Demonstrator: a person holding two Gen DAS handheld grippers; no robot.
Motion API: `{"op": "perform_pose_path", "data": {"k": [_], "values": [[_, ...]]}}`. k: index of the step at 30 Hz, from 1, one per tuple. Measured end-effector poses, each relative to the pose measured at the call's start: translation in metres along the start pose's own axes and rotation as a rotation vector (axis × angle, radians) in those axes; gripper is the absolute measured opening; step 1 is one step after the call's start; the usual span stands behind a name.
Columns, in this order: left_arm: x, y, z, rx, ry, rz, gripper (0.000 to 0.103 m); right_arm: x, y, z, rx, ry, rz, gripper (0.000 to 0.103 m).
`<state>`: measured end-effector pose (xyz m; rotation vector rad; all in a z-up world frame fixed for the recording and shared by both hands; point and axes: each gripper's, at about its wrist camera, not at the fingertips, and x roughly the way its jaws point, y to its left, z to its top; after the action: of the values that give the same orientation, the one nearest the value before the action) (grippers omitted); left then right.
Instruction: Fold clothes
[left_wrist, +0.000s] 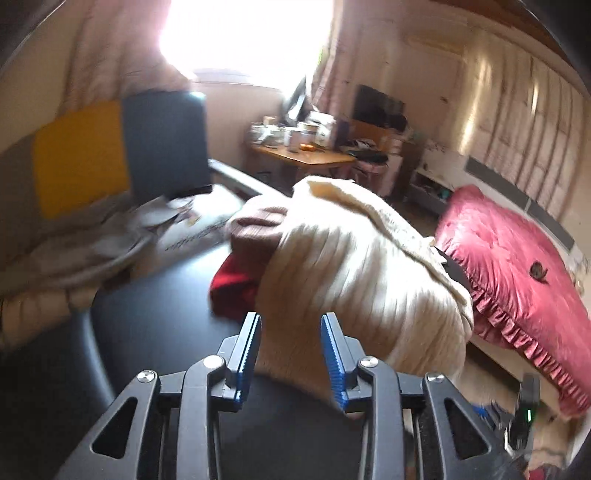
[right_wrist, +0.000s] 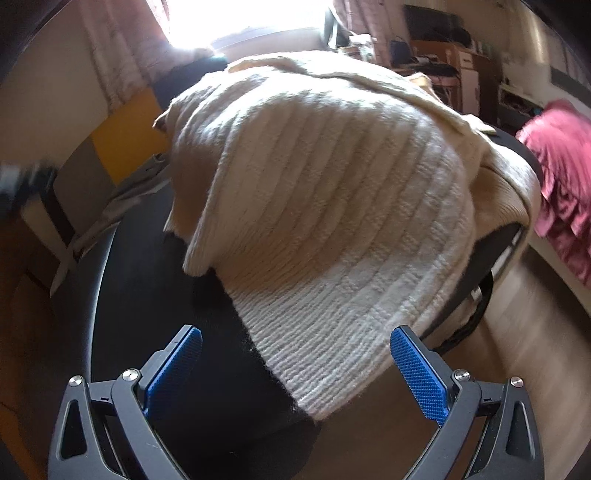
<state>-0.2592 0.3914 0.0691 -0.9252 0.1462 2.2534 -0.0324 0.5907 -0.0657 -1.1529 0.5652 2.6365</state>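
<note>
Cream sweater (right_wrist: 332, 192): chunky ribbed knit, fuzzy, matt. Tabletop (left_wrist: 155, 332): dark, smooth, slight sheen. Fingers (right_wrist: 419, 373): blue textured pads w/ fine grid pattern, on matt black plastic arms w/ shiny metal rivets. Bedspread (left_wrist: 517, 266): pink satin-like cloth, glossy, ruffled edge.

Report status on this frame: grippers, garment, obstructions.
Left hand-held gripper open, empty. Right hand-held gripper open, empty. Cream knit sweater draped over the black table, hem overhanging the edge. Red garment and brown garment piled beside it.
</note>
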Motion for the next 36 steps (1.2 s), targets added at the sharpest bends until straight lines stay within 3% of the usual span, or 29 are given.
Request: {"op": "perform_pose_path", "data": {"k": [4,9,17,18,19,20,21,24,26,31,36], "values": [[0.06,0.001,0.051,-0.004,0.051,-0.037,0.034,0.007,-0.007,0.001,-0.015,0.01,0.002,0.103],[0.122,0.009,0.088,-0.025,0.11,-0.067,0.034,0.017,-0.018,0.003,-0.023,0.025,0.004,0.103],[0.182,-0.006,0.106,-0.016,0.232,-0.126,0.035,0.029,-0.041,0.009,0.0,0.035,0.006,0.103],[0.18,-0.009,0.106,-0.015,0.225,-0.111,0.033,0.029,-0.042,0.009,0.0,0.033,0.002,0.103],[0.179,-0.013,0.107,-0.015,0.217,-0.097,0.027,0.03,-0.044,0.01,0.0,0.032,-0.002,0.103],[0.177,-0.017,0.107,-0.014,0.209,-0.082,0.014,0.03,-0.045,0.01,0.001,0.033,-0.006,0.103],[0.172,-0.02,0.107,-0.015,0.193,-0.074,0.011,0.03,-0.046,0.01,0.003,0.034,-0.01,0.103],[0.139,-0.031,0.108,-0.031,0.117,-0.078,0.01,0.03,-0.048,0.009,0.002,0.027,-0.02,0.103],[0.108,-0.036,0.111,-0.057,0.057,-0.123,0.009,0.028,-0.048,0.01,-0.007,0.021,-0.037,0.103],[0.017,-0.021,0.098,-0.125,-0.109,-0.172,0.0,0.014,-0.055,0.015,0.02,-0.025,-0.058,0.103],[-0.048,0.012,0.05,-0.154,-0.14,-0.094,0.0,0.004,-0.059,0.019,0.046,-0.049,-0.089,0.103]]}}
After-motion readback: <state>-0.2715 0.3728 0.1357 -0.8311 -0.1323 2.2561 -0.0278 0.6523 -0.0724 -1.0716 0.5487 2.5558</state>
